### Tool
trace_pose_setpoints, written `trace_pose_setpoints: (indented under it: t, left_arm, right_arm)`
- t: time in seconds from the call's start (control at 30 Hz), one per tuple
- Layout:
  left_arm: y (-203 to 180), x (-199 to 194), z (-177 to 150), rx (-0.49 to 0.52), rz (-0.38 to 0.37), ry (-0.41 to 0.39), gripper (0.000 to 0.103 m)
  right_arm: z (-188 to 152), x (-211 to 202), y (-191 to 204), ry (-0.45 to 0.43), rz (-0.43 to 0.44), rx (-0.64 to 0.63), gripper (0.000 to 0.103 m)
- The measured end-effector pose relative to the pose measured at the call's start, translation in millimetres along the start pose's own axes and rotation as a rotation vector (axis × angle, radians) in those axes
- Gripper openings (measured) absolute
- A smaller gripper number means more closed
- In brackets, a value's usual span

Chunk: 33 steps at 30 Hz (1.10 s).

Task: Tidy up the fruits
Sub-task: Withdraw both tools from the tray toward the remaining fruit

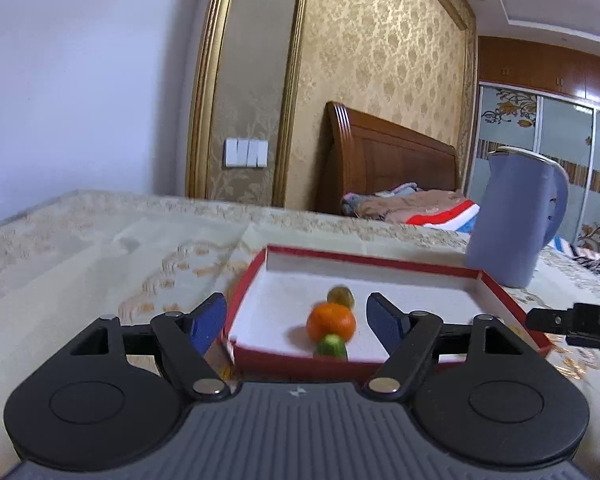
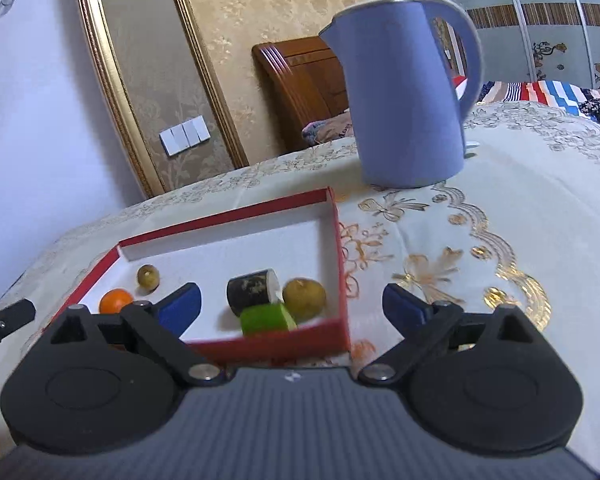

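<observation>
Where the embroidered cream tablecloth [image 2: 500, 216] covers the table, a shallow red box [image 2: 340, 256] with a white floor serves as landmark; behind it rise a gold-patterned wall, a wooden headboard [image 1: 380, 148] and a bed with striped bedding. Beyond the box's far right corner stands a tall blue kettle [image 2: 404, 92], clear of the rim. Inside the box, toward its left end, lie an orange [image 1: 331, 322], a small olive-brown fruit [image 1: 341, 296] behind it and a green piece [image 1: 331, 346] against the near wall. Toward its right end sit a dark cylinder [image 2: 250, 290], a lime-green chunk [image 2: 266, 318] touching it, and a yellow-brown round fruit [image 2: 304, 298] just beside both. Motion blur smears the near wall. The left gripper [image 1: 296, 320] hovers before the box, jaws spread wide, holding nothing. The right gripper [image 2: 292, 304] is likewise wide apart and empty, its right finger outside the box. Letters "DAS" show on the black part at the left view's right edge.
</observation>
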<state>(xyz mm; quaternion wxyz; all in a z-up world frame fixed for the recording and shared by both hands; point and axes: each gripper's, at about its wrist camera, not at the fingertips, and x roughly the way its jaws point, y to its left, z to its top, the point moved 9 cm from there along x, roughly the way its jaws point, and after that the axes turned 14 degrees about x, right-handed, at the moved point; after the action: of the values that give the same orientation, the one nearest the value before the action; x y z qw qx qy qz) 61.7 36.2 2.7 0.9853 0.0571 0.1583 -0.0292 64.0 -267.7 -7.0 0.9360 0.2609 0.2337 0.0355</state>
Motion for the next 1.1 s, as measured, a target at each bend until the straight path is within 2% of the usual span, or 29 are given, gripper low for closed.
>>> trace_pose_setpoints:
  t: [0.13, 0.27, 0.4, 0.6, 0.7, 0.8, 1.1]
  left_arm:
    - [4, -8, -6, -0.040, -0.040, 0.010, 0.077]
    - [-8, -13, -11, 0.012, -0.072, 0.014, 0.077]
    - [-30, -19, -16, 0.069, -0.198, 0.029, 0.077]
    - [-50, -24, -34, 0.136, -0.265, 0.078, 0.077]
    - [-53, -27, -41, 0.169, -0.238, 0.084, 0.077]
    - [-51, -25, -45, 0.160, -0.238, 0.110, 0.077]
    - [-49, -8, -58, 0.193, -0.164, 0.241, 0.077]
  right_arm:
    - [2, -13, -2, -0.055, -0.006, -0.014, 0.097]
    - [0, -13, -1, -0.044, -0.009, -0.021, 0.097]
    - [-1, -10, -4, -0.029, -0.025, -0.016, 0.098]
    - [-3, -10, -4, -0.020, -0.028, -0.018, 0.100]
    - [-4, -10, -2, -0.025, -0.029, -0.028, 0.100]
    - [-5, -10, -2, -0.024, -0.033, -0.033, 0.100]
    - [-5, -11, -2, -0.027, -0.039, -0.037, 0.101]
